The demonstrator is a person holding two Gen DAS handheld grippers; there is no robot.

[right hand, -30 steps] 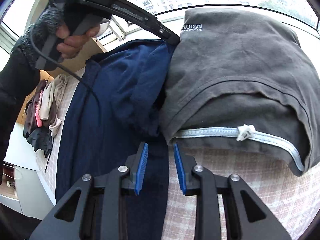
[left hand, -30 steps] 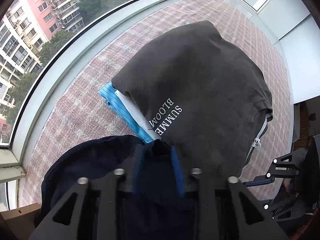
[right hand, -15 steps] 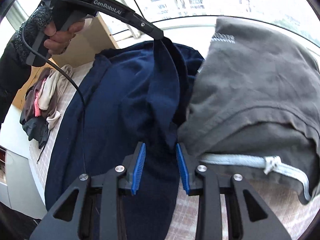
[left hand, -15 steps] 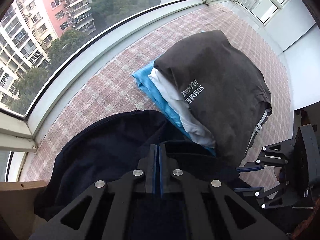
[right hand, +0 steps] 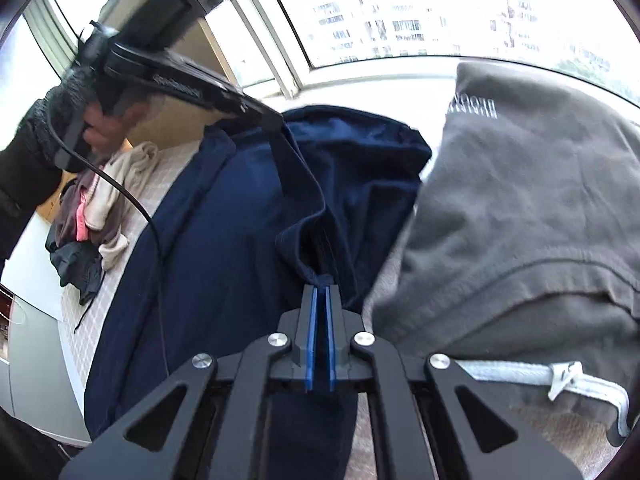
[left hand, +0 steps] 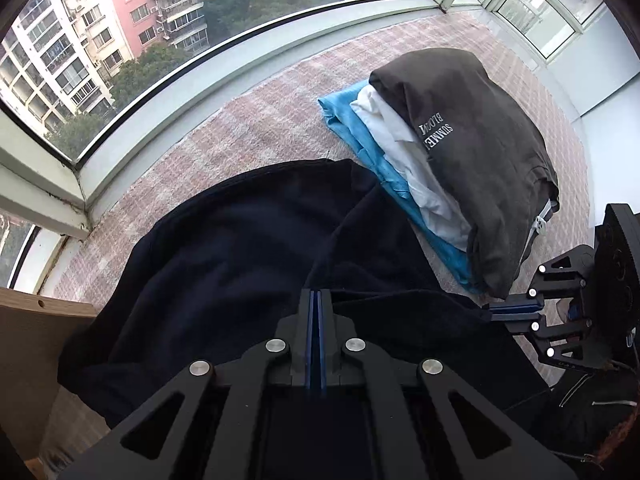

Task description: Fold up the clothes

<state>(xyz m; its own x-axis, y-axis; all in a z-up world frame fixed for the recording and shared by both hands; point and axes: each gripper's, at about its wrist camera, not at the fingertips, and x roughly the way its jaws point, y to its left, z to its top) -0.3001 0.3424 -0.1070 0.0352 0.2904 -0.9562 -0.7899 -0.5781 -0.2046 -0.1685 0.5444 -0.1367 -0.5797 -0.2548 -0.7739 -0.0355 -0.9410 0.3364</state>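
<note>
Pinching the navy garment [left hand: 240,240] at two spots along one edge makes sense here: the left gripper [left hand: 314,300] and the right gripper [right hand: 319,292] each have their fingers clamped narrow on dark cloth, so the edge can be lifted as a straight line. It lies on the checked mat [left hand: 260,120] just beside the folded stack [left hand: 460,152], probably so it can join the stack afterwards.

You can read white print "SUMMER BLOOM", partly cut by a fold, on the dark grey shirt [left hand: 476,152].
</note>
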